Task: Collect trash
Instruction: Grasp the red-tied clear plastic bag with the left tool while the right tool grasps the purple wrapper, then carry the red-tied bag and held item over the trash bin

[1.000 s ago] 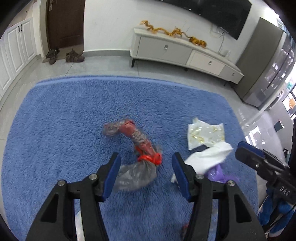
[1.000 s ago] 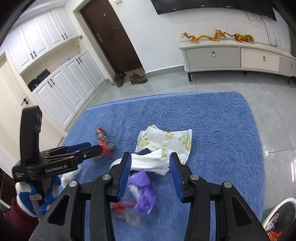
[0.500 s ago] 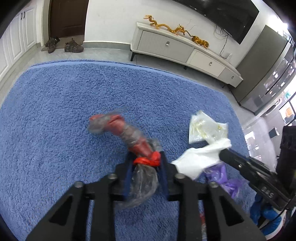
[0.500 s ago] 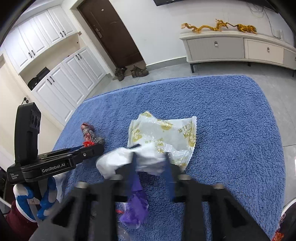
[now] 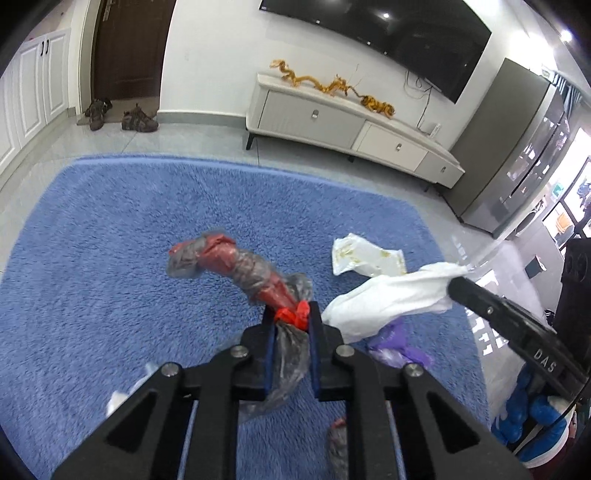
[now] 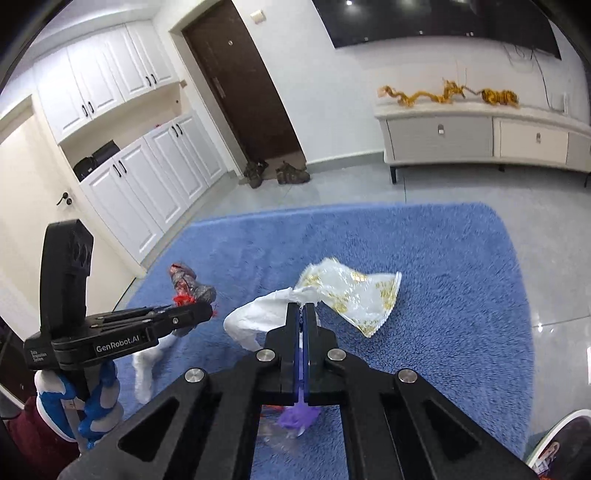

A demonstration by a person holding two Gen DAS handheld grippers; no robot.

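Left gripper (image 5: 291,325): jaws just closed, pinching plastic bag (image 5: 240,266) at its red knot; light, floppy, slippery, so the knot suits. Right gripper (image 6: 302,314): jaws pressed on soft white tissue (image 6: 258,317). Beyond, on rug (image 6: 443,258): crinkly wrapper (image 6: 351,291), edge-grip.

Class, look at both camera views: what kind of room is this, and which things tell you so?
Most likely a home living room: a wall-mounted television above a low media cabinet, a shaggy blue rug, and shoes by the door.
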